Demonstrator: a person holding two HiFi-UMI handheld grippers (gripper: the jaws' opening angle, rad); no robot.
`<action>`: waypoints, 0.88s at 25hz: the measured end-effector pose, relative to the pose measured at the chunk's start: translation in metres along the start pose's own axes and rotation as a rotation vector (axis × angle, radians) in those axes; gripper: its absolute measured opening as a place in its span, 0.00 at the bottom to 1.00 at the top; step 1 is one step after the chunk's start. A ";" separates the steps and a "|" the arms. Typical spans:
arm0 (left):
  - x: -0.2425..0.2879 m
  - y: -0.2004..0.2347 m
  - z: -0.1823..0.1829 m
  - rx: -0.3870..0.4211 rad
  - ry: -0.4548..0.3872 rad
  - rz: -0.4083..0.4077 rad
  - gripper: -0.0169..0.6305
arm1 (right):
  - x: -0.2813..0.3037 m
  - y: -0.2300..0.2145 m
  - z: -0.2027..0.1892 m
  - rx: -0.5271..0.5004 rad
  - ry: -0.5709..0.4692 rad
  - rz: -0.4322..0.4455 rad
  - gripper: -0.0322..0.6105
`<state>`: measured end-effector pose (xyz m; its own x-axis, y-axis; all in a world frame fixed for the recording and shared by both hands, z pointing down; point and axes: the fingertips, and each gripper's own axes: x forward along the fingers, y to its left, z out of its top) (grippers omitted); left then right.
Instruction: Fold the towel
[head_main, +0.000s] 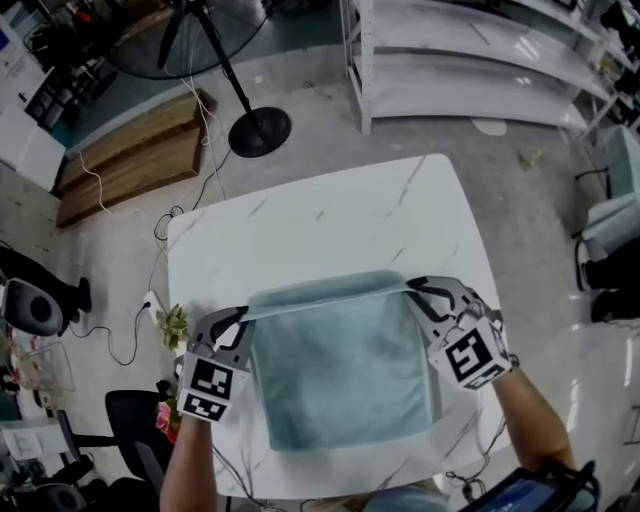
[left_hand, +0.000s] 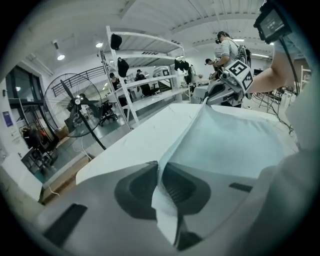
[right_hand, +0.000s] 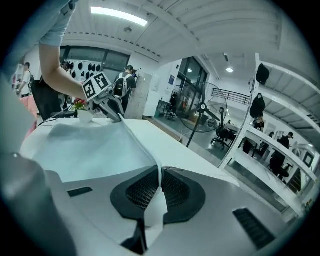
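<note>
A pale blue-grey towel (head_main: 340, 365) lies on the white marble-patterned table (head_main: 330, 215), its far edge lifted and stretched taut between the two grippers. My left gripper (head_main: 243, 314) is shut on the towel's far left corner (left_hand: 161, 172). My right gripper (head_main: 412, 288) is shut on the far right corner (right_hand: 159, 176). The near part of the towel rests flat on the table by the front edge. In the left gripper view the right gripper (left_hand: 216, 90) shows across the cloth, and the left gripper (right_hand: 106, 102) shows in the right gripper view.
A standing fan (head_main: 255, 125) and wooden boards (head_main: 130, 160) are on the floor beyond the table. White shelving (head_main: 470, 60) stands at the back right. A chair (head_main: 135, 425) and a small plant (head_main: 172, 325) are off the table's left edge.
</note>
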<state>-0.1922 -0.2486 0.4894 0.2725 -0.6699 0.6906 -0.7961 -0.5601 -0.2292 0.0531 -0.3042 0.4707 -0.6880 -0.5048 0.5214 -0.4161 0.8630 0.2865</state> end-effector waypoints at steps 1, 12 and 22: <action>0.002 0.003 -0.002 -0.013 0.010 0.004 0.09 | 0.003 0.000 -0.002 0.007 0.007 0.003 0.10; 0.014 0.024 -0.021 -0.152 0.069 0.065 0.27 | 0.021 -0.018 -0.021 0.090 0.105 -0.068 0.19; 0.003 0.031 0.011 -0.107 -0.019 0.157 0.26 | 0.020 -0.022 -0.011 0.003 0.112 -0.114 0.20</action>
<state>-0.2106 -0.2734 0.4768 0.1501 -0.7547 0.6387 -0.8821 -0.3940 -0.2583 0.0545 -0.3332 0.4835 -0.5656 -0.5943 0.5717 -0.4896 0.7999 0.3471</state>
